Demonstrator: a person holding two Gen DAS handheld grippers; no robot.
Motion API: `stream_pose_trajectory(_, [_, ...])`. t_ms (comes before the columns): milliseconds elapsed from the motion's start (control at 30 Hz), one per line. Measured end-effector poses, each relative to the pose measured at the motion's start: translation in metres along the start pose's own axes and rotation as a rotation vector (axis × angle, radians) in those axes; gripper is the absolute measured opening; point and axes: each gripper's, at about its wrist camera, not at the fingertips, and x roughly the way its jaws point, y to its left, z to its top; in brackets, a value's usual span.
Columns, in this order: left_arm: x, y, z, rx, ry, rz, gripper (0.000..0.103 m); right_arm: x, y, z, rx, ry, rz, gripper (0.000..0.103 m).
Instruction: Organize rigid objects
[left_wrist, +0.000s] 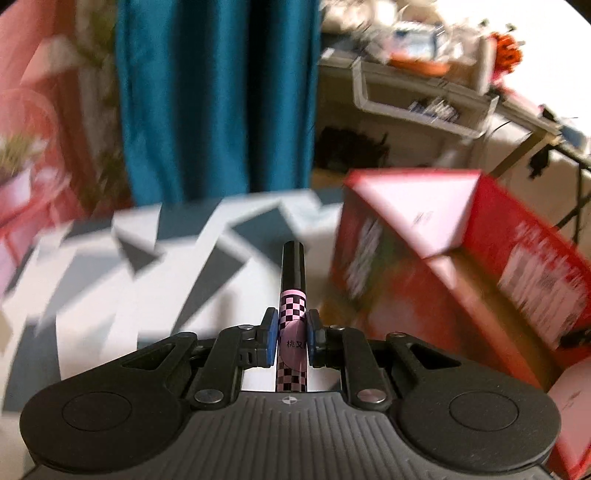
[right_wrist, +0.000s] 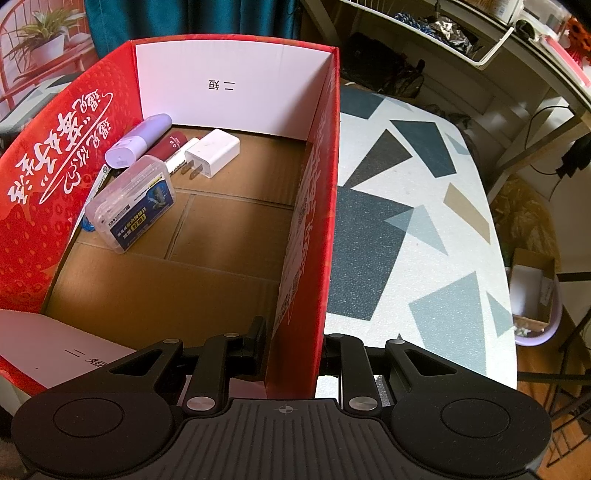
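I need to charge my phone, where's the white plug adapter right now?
In the right wrist view, the white plug adapter lies on the red cardboard box's floor, far left corner, beside a dark red tube.

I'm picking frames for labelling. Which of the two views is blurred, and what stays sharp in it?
Left wrist view: the background is smeared, the red box and patterned tabletop streaked, while the left gripper and the checkered pen between its fingers stay crisp. Right wrist view: sharp throughout, fisheye-bent at the edges, box items readable.

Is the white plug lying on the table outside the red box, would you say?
No, the white plug lies on the cardboard floor inside the red box.
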Motion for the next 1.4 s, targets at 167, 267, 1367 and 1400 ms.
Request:
stream_pose_trajectory(167, [-0.012,-0.026,0.039,0.072,-0.083,-0.103,0.017,0.0,0.0,0.0,0.0,0.0,-0.001,0.021])
stream_pose_trajectory(267, [-0.004,-0.046,0.052,0.12,-0.079,-0.155,0.017,0.0,0.0,0.0,0.0,0.0,-0.001,0.021])
stream_pose_trajectory(1367, [0.028,0.002,0.047,-0.012,-0.021,-0.198,0.058,0.0,0.001,0.001,-0.003,0.005,0.001,0.021])
stream_pose_trajectory(1400, [0.032,0.006,0.044,-0.028,-0.005,-0.182,0.057,0.0,0.001,0.001,-0.003,0.005,0.001,0.021])
